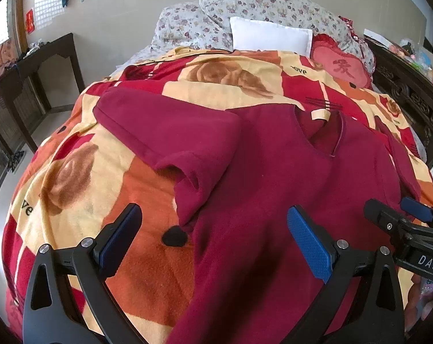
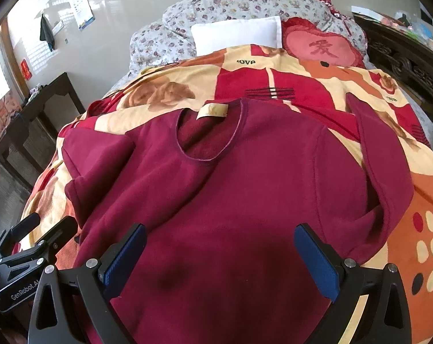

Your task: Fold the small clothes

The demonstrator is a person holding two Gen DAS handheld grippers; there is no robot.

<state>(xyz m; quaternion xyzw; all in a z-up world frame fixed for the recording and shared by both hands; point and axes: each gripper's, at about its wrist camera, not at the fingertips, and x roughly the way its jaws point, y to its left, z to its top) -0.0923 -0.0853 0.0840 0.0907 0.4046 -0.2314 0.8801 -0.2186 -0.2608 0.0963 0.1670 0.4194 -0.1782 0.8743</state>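
Nearest the lenses: left gripper (image 1: 213,238), jaws wide, holding nothing, over the shirt's left edge; right gripper (image 2: 220,253), jaws wide, holding nothing, over the lower body. Shirt (image 2: 239,183): maroon fleece, front up, flat on blanket (image 1: 73,177), neck label (image 2: 212,111) far side. Left sleeve (image 1: 170,137) lies angled and doubled at the cuff; right sleeve (image 2: 385,166) runs along the side. Risks, judged: a pinch may catch the blanket with the fleece and drag it; the doubled sleeve may fold crooked; thick fleece may spring open. Beyond: white pillow (image 2: 236,33), red cushion (image 2: 321,46).
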